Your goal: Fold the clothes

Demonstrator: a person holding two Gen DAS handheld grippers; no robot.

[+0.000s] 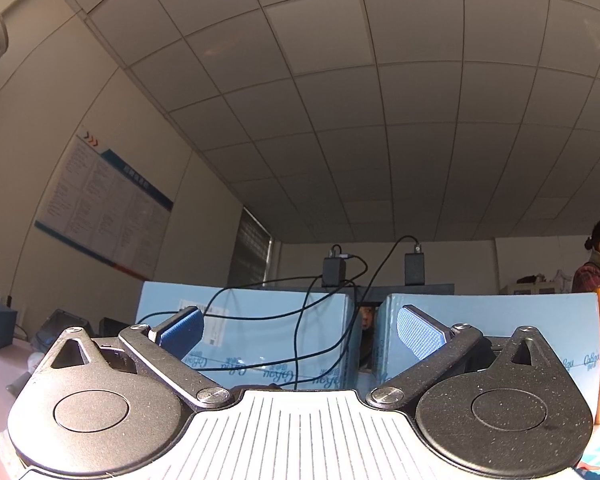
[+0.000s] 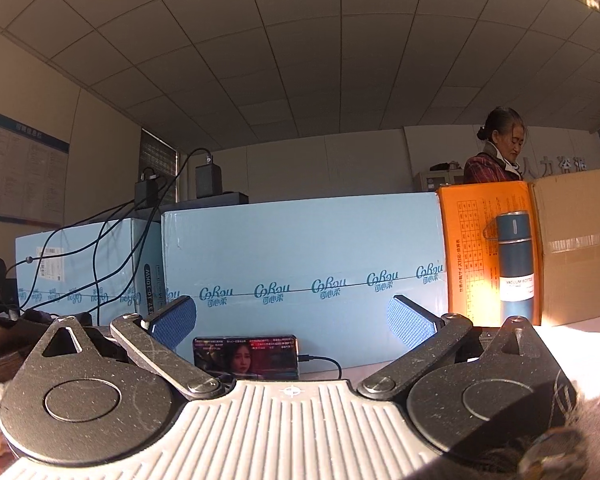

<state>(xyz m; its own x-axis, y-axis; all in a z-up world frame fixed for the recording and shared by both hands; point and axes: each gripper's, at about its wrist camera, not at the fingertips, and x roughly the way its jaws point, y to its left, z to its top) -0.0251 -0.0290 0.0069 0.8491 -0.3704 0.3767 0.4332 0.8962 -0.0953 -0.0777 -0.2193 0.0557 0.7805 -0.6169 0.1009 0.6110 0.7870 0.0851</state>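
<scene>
Left gripper (image 1: 300, 334): jaws spread wide, nothing between the blue ribbed pads (image 1: 182, 332). It sits low and points level across the room.

Right gripper (image 2: 292, 322): jaws likewise spread wide, holding nothing.

Landmark: the row of light blue cartons (image 2: 300, 256) standing across both views.

- Black cables (image 1: 300, 320) trail down the front of the blue cartons from two black adapters (image 1: 334, 270) sitting on a dark ledge behind their top edge.
- A phone (image 2: 246, 358) lies on its long edge in front of the blue cartons, between the right gripper's fingers in the view, screen lit, a cable plugged into its right end.
- An orange box (image 2: 486, 256) stands at the right end of the blue cartons; a blue vacuum bottle (image 2: 514, 268) stands upright in front of it; a brown cardboard box (image 2: 580, 244) sits further right.
- A person (image 2: 496, 152) stands behind the cartons, near the orange box.
- The worktop (image 2: 572, 334) shows pale, sunlit, in front of the orange box.

Clothes: only fuzzy pale fabric (image 2: 596, 420) at the right view's lower right corner and a scrap at its lower left edge; cannot tell which garment or how it lies. Left view: no garment identifiable.
</scene>
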